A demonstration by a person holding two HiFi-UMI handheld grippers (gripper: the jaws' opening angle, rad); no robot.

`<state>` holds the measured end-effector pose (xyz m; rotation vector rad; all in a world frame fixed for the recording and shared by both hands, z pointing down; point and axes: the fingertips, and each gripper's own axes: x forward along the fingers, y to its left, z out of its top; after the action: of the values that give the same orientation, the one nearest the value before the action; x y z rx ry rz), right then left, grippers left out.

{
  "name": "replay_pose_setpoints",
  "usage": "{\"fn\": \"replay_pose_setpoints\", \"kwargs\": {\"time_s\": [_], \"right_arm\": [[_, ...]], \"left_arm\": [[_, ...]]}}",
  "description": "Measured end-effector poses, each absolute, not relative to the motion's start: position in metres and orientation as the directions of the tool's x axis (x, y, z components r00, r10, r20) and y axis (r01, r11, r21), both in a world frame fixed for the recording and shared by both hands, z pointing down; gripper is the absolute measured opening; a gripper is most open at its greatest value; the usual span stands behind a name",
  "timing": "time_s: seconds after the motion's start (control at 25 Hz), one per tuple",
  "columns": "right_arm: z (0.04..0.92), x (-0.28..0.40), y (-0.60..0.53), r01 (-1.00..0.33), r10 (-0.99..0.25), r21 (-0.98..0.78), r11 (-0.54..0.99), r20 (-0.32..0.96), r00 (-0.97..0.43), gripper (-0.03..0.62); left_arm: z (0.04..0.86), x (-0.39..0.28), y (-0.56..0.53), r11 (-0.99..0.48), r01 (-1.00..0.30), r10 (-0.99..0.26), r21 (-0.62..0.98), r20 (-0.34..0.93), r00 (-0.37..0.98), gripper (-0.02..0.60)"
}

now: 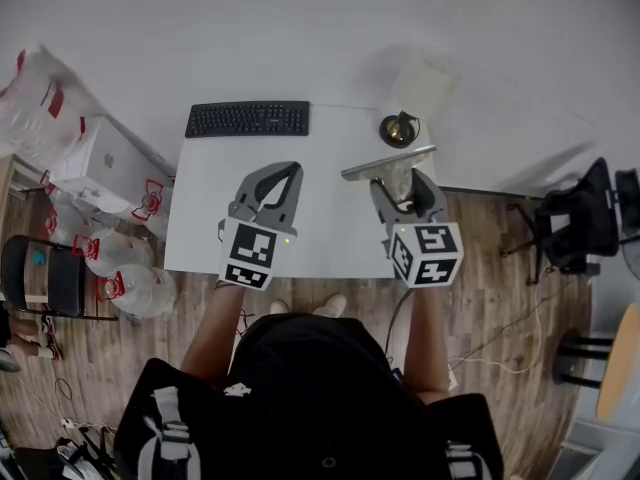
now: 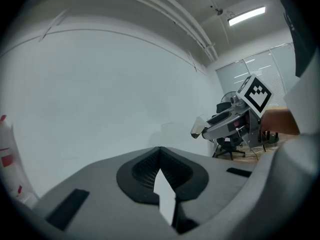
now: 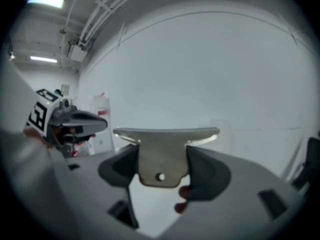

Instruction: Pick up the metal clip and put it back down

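The metal clip (image 1: 388,163) is a flat steel plate with a wide top bar and a small hole. My right gripper (image 1: 402,182) is shut on it over the right side of the white table (image 1: 200,238). In the right gripper view the clip (image 3: 162,154) stands upright between the dark pads (image 3: 207,171), against the pale wall. My left gripper (image 1: 288,175) hangs over the table's middle, shut with nothing in it. From the left gripper view, the right gripper (image 2: 232,120) and the clip's end (image 2: 198,128) show at the right.
A black keyboard (image 1: 247,119) lies at the table's far left edge. A small dark round object (image 1: 399,129) and a white object (image 1: 425,80) stand at the far right corner. Water jugs (image 1: 125,268) and a box (image 1: 100,158) crowd the floor at left; a black chair (image 1: 575,223) stands at right.
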<state>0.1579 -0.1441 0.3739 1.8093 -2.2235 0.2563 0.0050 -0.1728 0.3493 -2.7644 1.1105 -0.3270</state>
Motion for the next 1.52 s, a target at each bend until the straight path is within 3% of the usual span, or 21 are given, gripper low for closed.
{"fn": "replay_pose_setpoints", "kwargs": {"time_s": [0.6,1.52], "right_arm": [[0.307,0.156,-0.134,-0.975,-0.970,0.106,0.197,0.168,-0.177,0.288],[0.324,0.155,-0.138,-0.972,-0.960,0.106,0.211,0.207,-0.186,0.288]], "left_arm": [[0.315,0.010,-0.172,-0.710,-0.660,-0.693,-0.247,0.076,0.717,0.025],[0.333,0.019,-0.173,-0.728,-0.645,-0.681,-0.233,0.131,0.721,0.025]]}}
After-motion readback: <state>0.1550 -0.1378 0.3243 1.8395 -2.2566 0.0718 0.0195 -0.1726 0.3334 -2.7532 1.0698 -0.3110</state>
